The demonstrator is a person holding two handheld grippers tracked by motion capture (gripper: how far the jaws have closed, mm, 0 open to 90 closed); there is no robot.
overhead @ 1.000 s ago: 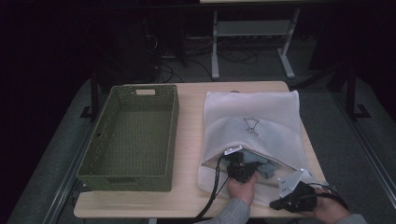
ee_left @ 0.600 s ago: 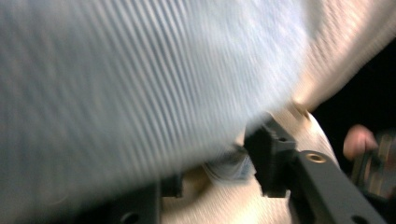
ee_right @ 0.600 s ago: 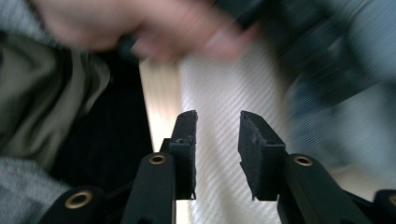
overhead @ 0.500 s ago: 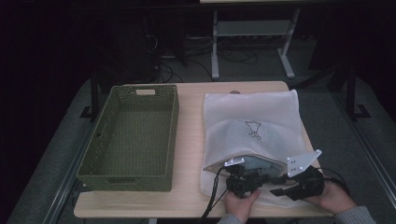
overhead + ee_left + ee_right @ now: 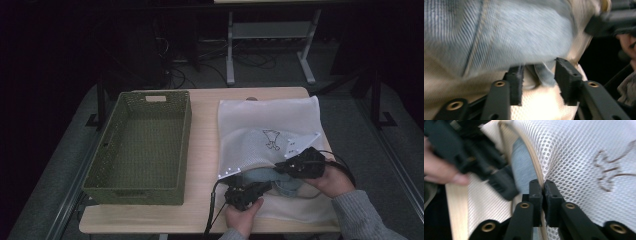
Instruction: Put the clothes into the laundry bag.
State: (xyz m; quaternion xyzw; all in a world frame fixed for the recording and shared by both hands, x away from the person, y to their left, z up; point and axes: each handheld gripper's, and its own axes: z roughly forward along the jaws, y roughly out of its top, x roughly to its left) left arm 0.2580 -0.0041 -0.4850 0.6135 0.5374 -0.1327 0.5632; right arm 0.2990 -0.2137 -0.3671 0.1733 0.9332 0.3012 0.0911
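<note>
We see a white mesh laundry bag lying flat on the right half of the tabletop, its long axis running from the far edge toward the near edge and its open mouth pointing at the near edge. A piece of blue denim clothing sits partly inside that mouth, just beside the near edge, with its seam running roughly along the bag's length in the left gripper view.

Our right claw is pinched together on the upper rim of the bag's mouth; in the right gripper view the zipper edge passes between the two black jaws, which have just been closing on it, and the mesh is lifted off the denim. Our left claw points into the opening from the near edge. Its jaws stand apart and have just been closing somewhat, with a fold of denim and the bag's lower layer between them; we cannot tell whether the pads press on the cloth.

A green woven basket stands on the left half of the tabletop, well apart from the bag.
</note>
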